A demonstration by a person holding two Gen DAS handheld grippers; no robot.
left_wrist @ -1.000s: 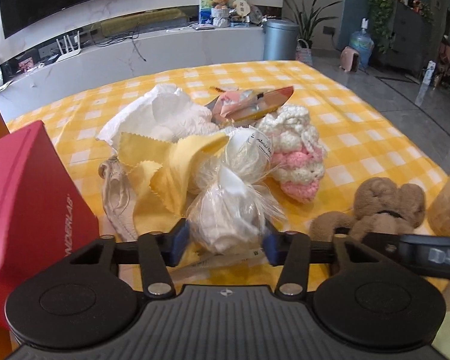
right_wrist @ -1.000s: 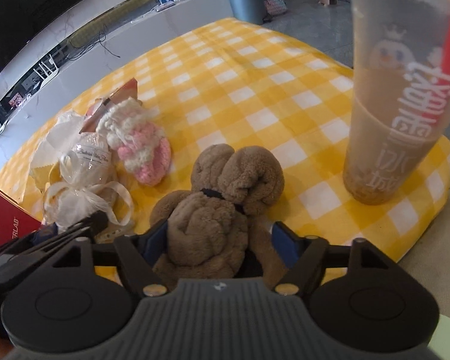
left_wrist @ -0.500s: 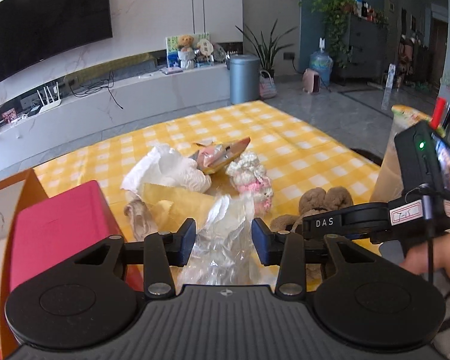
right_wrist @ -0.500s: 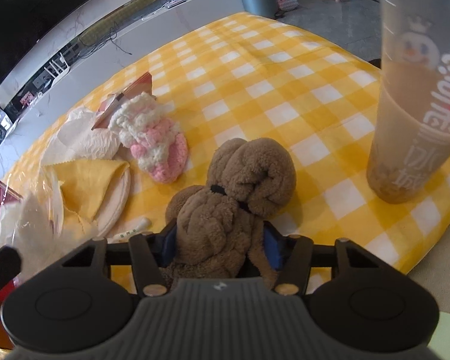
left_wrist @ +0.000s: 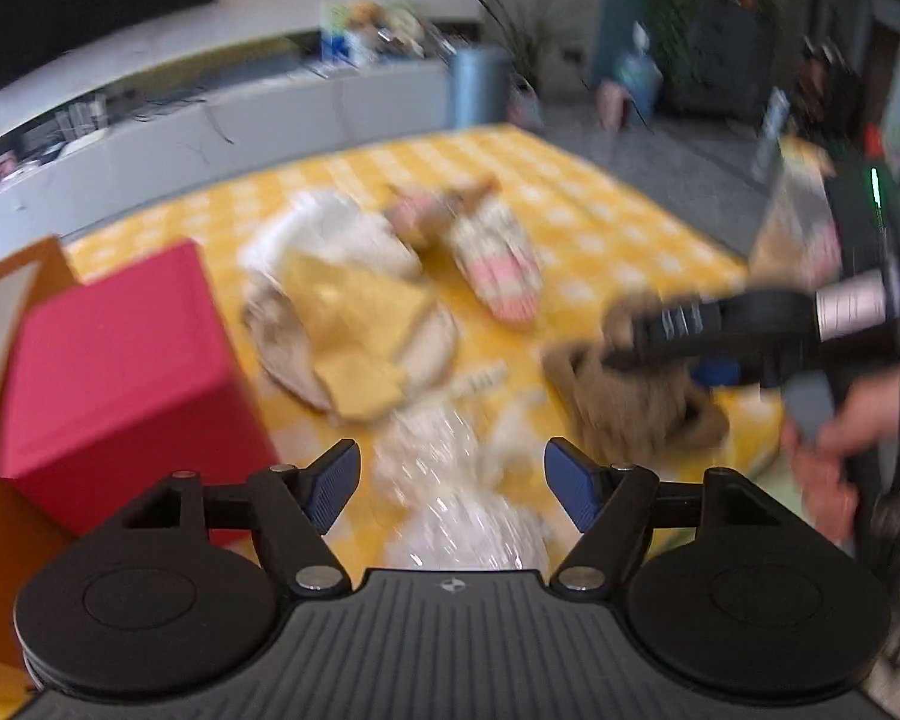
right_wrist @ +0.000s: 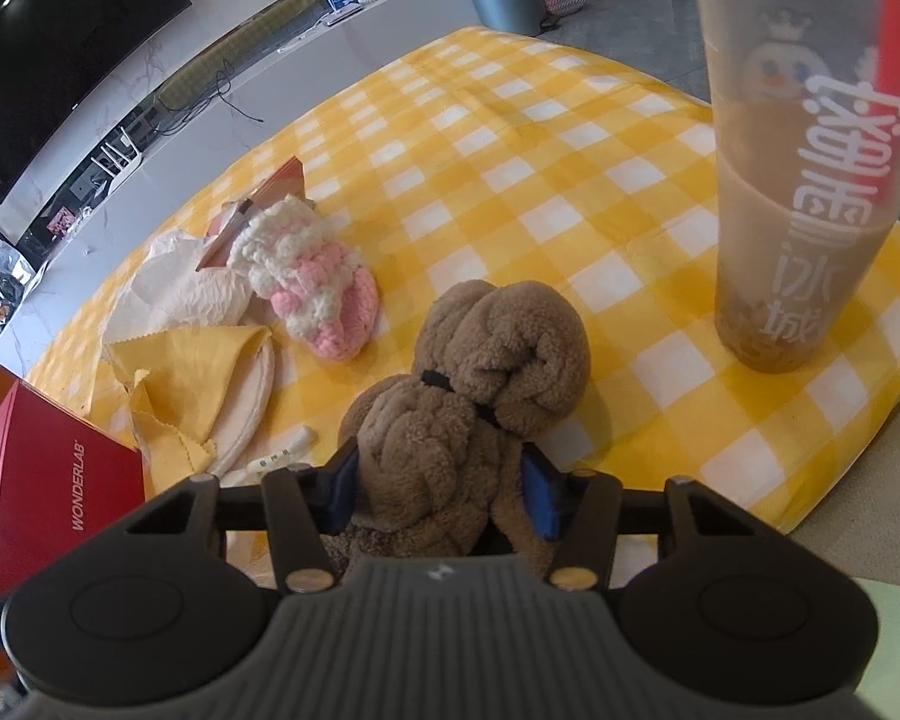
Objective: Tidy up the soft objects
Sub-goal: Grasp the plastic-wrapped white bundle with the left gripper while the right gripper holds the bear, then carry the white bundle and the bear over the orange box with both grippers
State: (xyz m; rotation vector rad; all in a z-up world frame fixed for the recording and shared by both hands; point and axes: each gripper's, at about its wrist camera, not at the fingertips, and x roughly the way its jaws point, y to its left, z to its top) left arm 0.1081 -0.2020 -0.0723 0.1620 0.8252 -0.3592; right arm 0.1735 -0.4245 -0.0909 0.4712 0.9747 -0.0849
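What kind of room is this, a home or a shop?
Most likely a home living room: a large television hangs above a long low cabinet, and a table with a yellow checked cloth stands before them.

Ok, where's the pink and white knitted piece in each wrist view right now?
Left wrist: the pink and white knitted piece lies blurred, upper centre, beyond the yellow cloth.
Right wrist: it lies left of centre, beside the brown plush toy.
Shared landmark: the red box, at the left in both.

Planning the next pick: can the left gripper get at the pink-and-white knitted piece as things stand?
Probably yes: the left gripper is open, and the knitted piece lies uncovered ahead; only the cellophane-wrapped bundle sits between.
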